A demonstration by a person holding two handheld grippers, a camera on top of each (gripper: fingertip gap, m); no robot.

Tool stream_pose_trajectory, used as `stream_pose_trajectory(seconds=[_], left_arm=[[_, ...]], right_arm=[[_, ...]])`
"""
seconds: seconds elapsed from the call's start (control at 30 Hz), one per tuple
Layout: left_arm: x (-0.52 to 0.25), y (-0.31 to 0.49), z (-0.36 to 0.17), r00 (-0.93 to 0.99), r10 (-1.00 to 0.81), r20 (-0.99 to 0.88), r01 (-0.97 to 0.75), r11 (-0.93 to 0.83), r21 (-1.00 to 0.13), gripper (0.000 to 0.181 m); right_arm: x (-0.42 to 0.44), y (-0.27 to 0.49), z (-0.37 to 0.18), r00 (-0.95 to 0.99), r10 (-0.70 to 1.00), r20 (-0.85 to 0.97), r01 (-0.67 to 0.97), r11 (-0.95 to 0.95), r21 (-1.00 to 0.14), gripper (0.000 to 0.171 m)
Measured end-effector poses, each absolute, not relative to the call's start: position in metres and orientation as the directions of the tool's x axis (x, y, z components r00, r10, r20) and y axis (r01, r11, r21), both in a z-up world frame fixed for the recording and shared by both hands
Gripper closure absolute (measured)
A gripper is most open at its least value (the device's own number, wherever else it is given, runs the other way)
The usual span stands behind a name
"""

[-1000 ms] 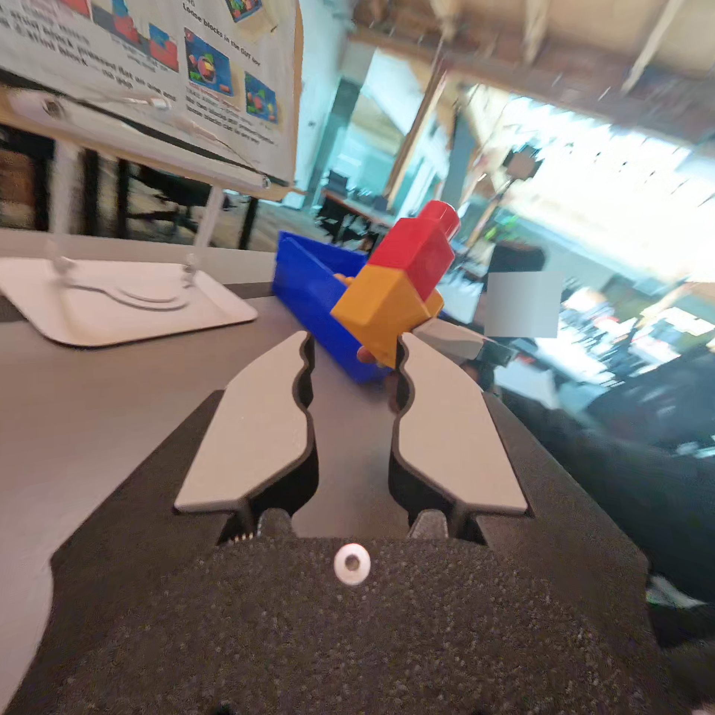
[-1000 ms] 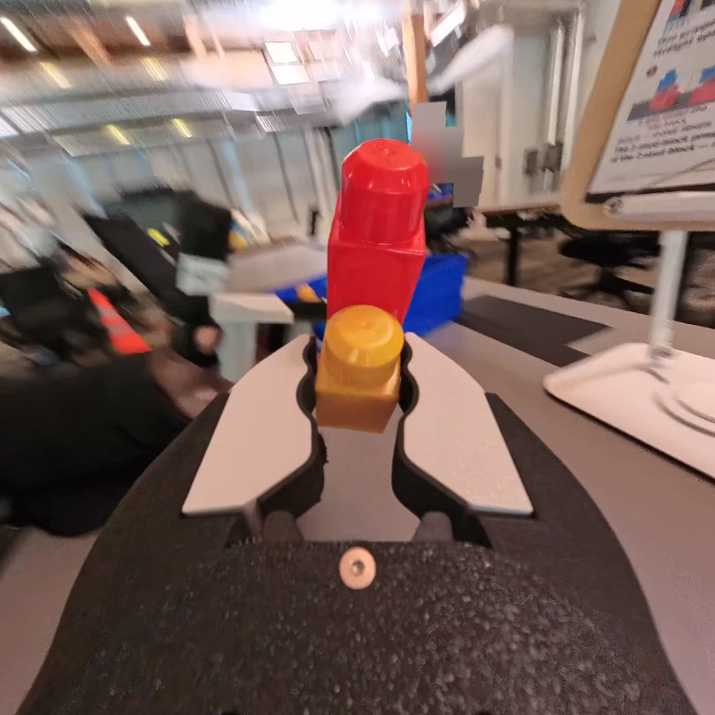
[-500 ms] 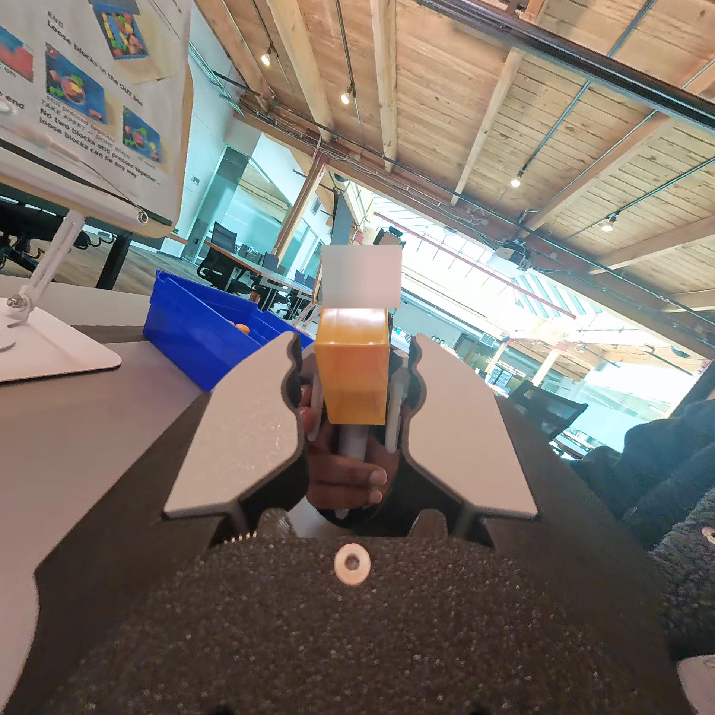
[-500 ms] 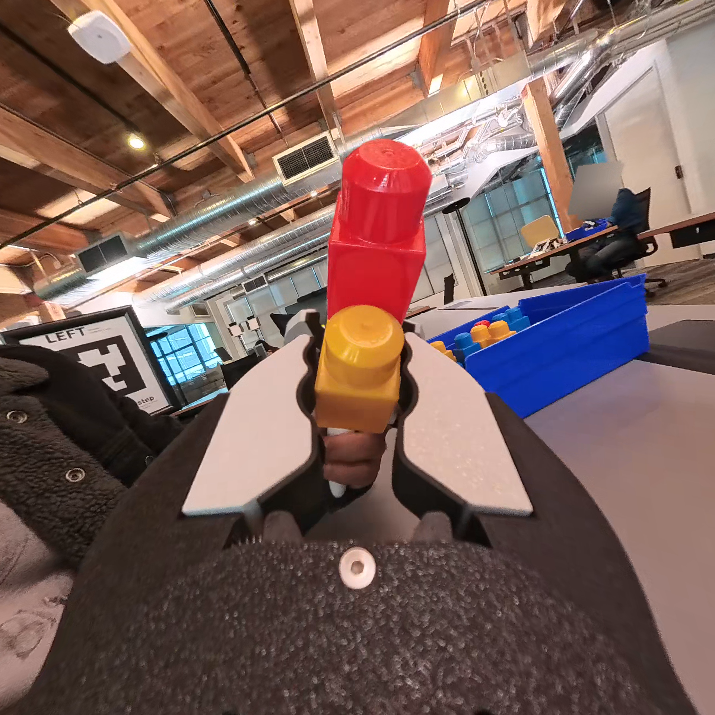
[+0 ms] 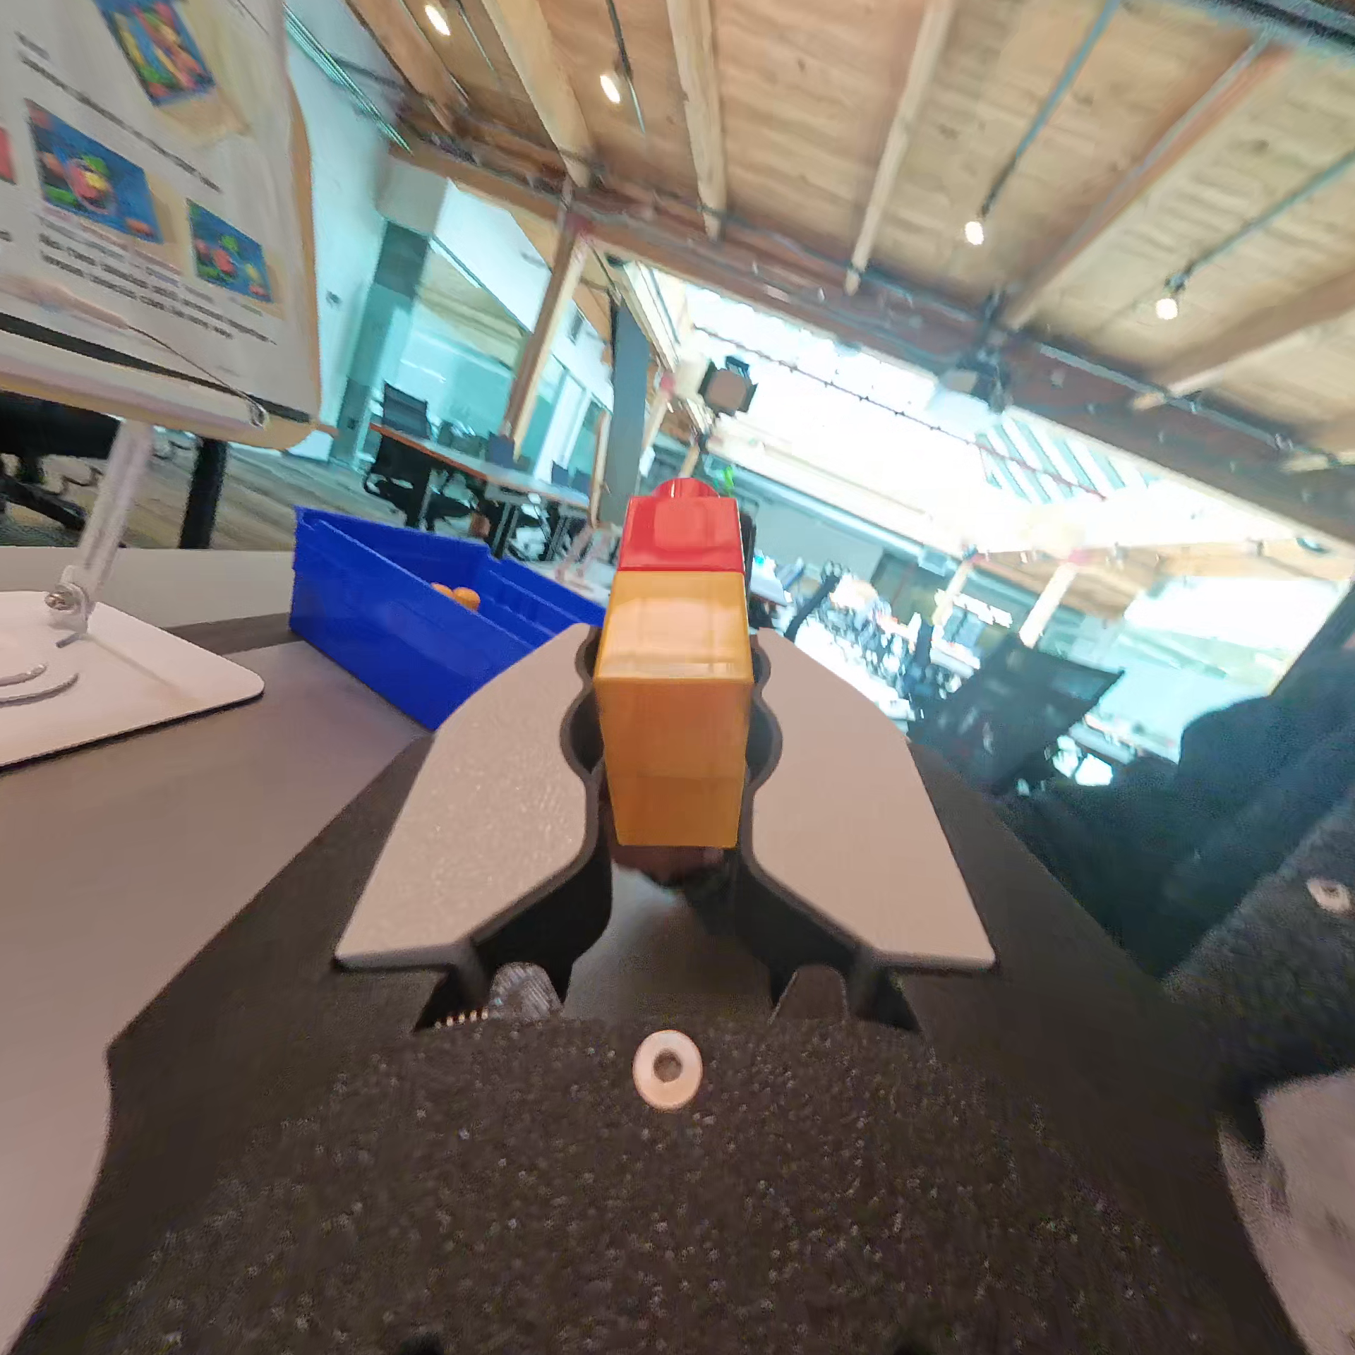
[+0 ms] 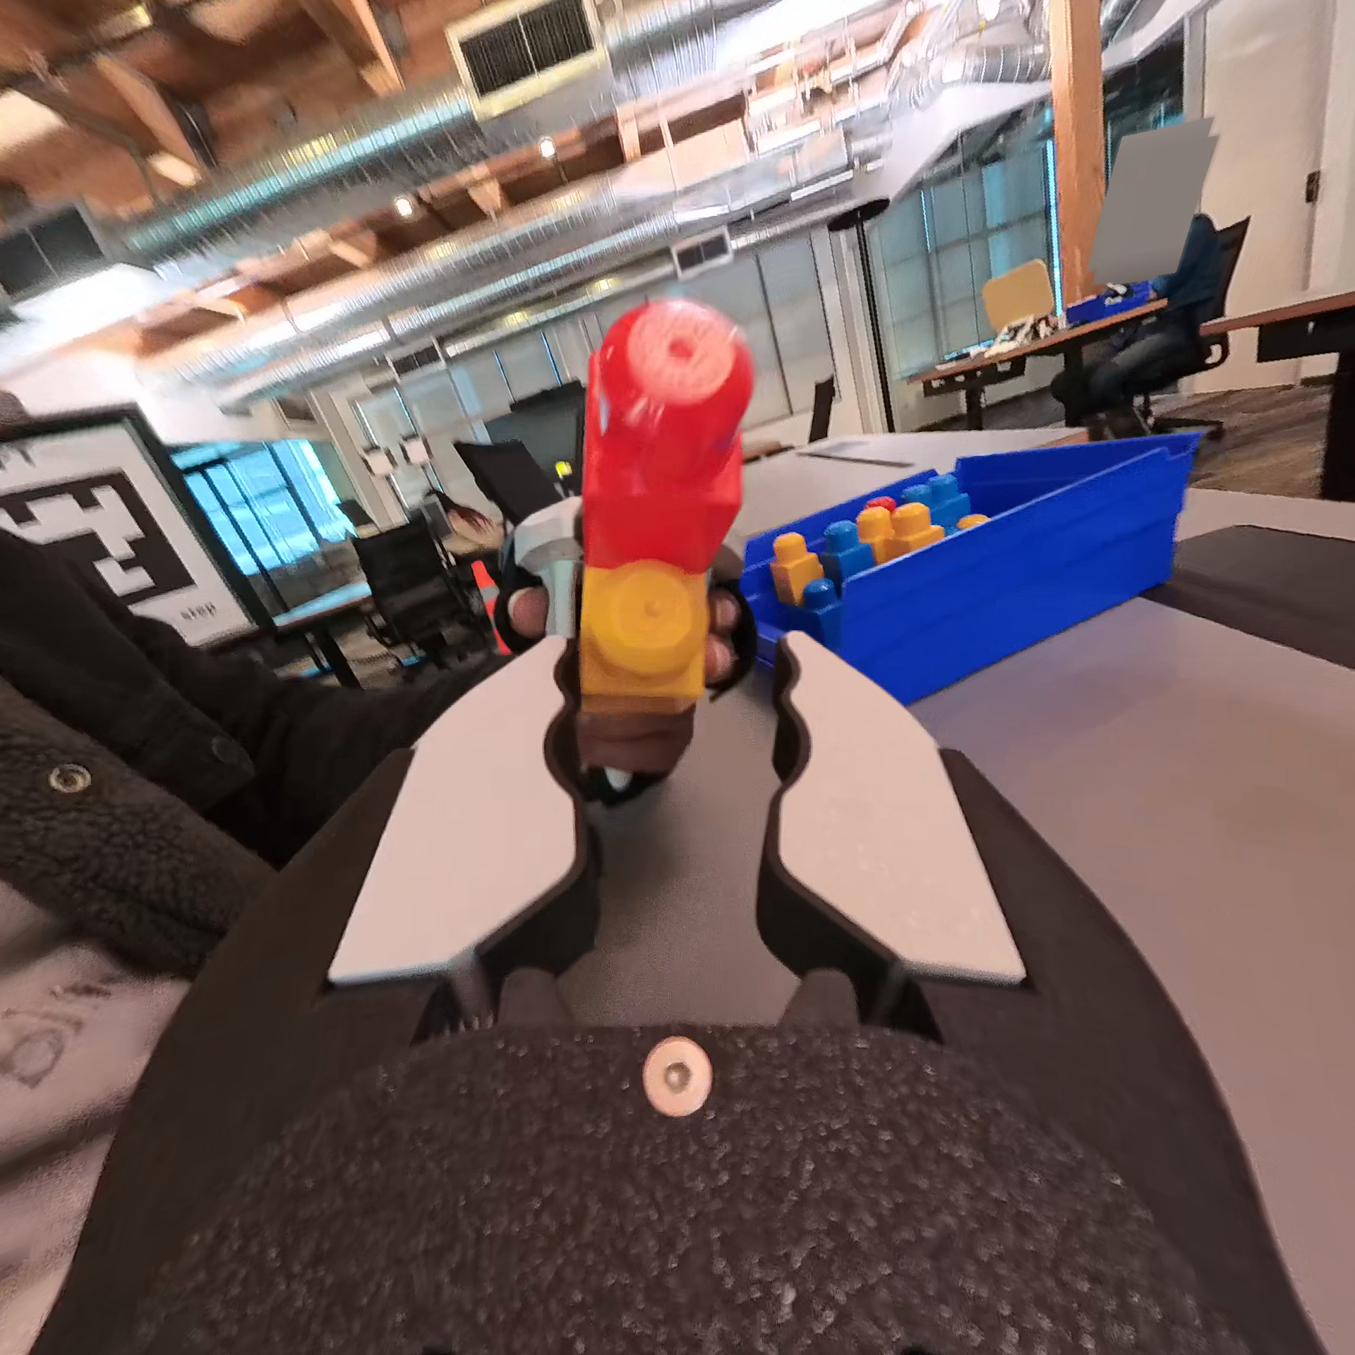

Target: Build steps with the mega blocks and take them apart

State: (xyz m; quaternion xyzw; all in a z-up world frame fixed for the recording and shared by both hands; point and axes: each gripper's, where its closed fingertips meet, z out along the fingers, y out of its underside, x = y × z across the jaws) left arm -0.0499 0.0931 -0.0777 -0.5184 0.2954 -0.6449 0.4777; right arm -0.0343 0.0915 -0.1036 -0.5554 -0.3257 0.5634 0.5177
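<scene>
We note the yellow-orange plastic mega block [image 5: 673, 722] with a red plastic mega block [image 5: 679, 531] pressed onto its far end, the pair held up off the grey table [image 5: 183, 806]. In the left wrist view, the left gripper [image 5: 673, 704] has its grey fingers [image 5: 506, 792] closed against both sides of the yellow-orange block, clamping it. In the right wrist view, the right gripper [image 6: 671, 696] stands with its jaws spread, a clear gap on each side; the same yellow-orange block [image 6: 641, 638] and red block [image 6: 663, 440] sit just past its fingertips, studs facing us, and it grips nothing. Behind the blocks we see the person's hand [image 6: 638, 740] on the other gripper's handle. To the right on the table lies a blue plastic bin [image 6: 1026, 586] holding loose blue, yellow and red blocks [image 6: 872, 535]; in the left view the bin [image 5: 396, 623] is left of the blocks. A white stand base [image 5: 110, 682] carries an instruction board [image 5: 147, 183].
</scene>
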Motion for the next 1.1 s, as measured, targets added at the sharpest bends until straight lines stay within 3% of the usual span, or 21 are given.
stream_pose_trajectory(seconds=[0.33, 0.53, 1.1], left_arm=[[-0.043, 0.075, -0.118, -0.034, -0.975, 0.217, 0.009, -0.218, -0.976, 0.144], [-0.036, 0.067, -0.121, -0.059, -0.974, 0.217, -0.006, -0.217, -0.976, 0.144], [-0.036, 0.063, -0.123, -0.070, -0.981, 0.181, -0.038, -0.179, -0.983, 0.144]], right_arm=[[0.005, 0.080, -0.103, 0.135, 0.974, -0.180, -0.041, -0.176, -0.984, 0.125], [-0.008, 0.065, -0.113, 0.062, 0.985, -0.163, 0.017, -0.165, -0.986, 0.139], [-0.006, 0.060, -0.118, 0.048, 0.988, -0.150, 0.095, -0.154, -0.984, 0.140]])
